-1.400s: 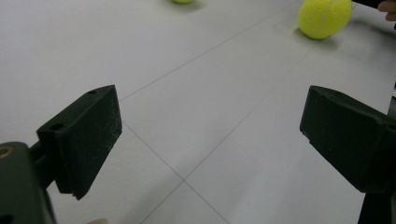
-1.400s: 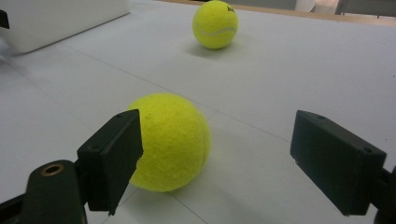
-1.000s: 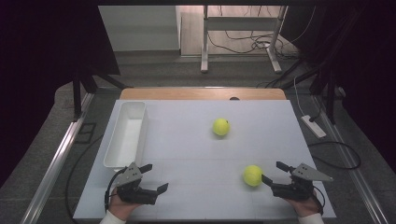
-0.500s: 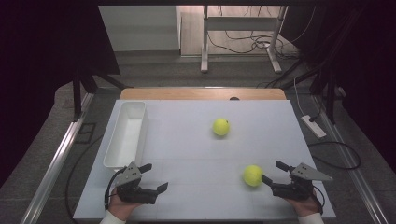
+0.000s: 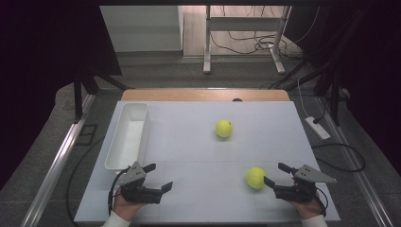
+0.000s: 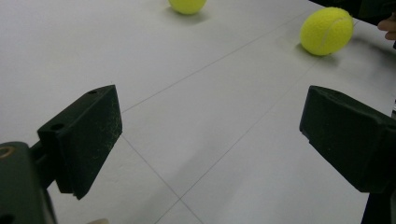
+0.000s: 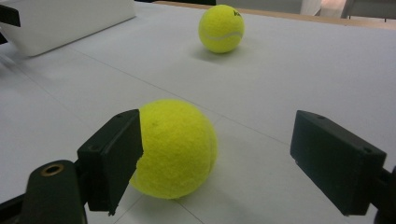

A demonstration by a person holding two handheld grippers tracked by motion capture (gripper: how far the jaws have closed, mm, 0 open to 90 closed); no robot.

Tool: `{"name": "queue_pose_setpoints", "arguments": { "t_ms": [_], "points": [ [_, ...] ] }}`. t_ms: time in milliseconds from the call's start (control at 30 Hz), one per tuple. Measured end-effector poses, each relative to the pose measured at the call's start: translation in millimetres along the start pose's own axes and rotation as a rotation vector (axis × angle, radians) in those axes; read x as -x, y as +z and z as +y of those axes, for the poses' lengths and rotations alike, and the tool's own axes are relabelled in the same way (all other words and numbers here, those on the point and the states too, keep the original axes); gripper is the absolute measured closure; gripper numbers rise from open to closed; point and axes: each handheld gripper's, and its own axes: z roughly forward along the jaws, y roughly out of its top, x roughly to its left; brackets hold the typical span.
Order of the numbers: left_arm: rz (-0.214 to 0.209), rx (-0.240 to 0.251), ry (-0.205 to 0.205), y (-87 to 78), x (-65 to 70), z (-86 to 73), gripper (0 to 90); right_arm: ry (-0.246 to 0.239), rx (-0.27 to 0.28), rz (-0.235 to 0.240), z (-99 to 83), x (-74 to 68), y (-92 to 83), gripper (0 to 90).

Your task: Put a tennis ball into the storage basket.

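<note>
High view: looking forward and down over the white table [image 5: 198, 142] from above its near edge, far off. Left gripper view: riding low near the tabletop, facing across toward the near tennis ball [image 6: 326, 31]. Right gripper view: sitting close behind the same ball [image 7: 175, 148]. Sharing both balls, including the far tennis ball [image 5: 223, 128].

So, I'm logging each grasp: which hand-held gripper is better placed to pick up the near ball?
Right. The right hand-held gripper is open at the near tennis ball; the left hand-held gripper is far off.
</note>
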Motion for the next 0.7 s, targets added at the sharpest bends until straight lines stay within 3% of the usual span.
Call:
{"name": "queue_pose_setpoints", "arguments": {
  "t_ms": [700],
  "points": [
    [-0.002,-0.017,-0.006,6.7,-0.8,4.6,7.0,0.005,0.005,-0.003,0.2,1.1,-1.1,16.6]
  ]
}}
